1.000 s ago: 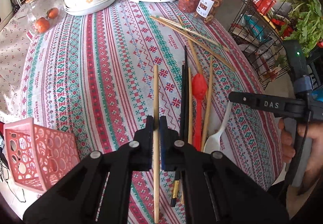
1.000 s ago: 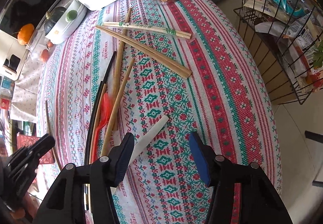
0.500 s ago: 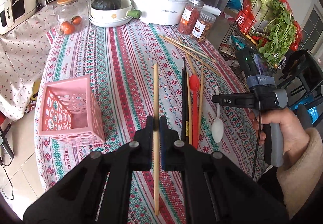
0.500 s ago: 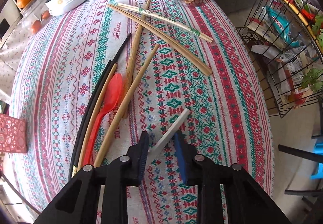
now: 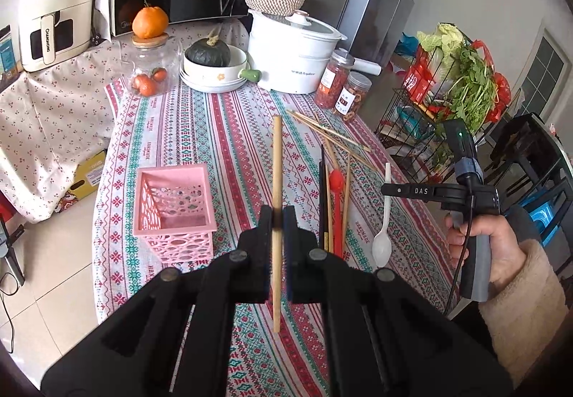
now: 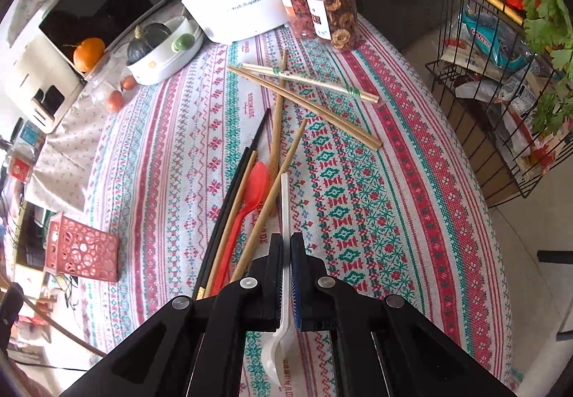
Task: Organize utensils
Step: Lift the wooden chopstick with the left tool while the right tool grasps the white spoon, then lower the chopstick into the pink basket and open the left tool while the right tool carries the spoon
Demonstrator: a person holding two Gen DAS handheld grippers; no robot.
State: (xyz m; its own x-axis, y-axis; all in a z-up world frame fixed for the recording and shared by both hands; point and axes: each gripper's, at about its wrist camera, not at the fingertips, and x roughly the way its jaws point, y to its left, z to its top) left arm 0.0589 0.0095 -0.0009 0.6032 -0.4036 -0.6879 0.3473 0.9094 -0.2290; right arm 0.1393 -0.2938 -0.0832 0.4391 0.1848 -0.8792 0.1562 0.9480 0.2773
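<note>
White spoon [image 6: 285,253] lifted, bowl nearest camera.

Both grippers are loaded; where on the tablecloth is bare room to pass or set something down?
Free: the wide strip of tablecloth between the pink basket and the utensil pile, running up to the white bowl. Also free: the cloth right of the pile toward the table edge. Crowded: the pile itself, the crossed bamboo chopsticks, and the far end with pot and jars.
</note>
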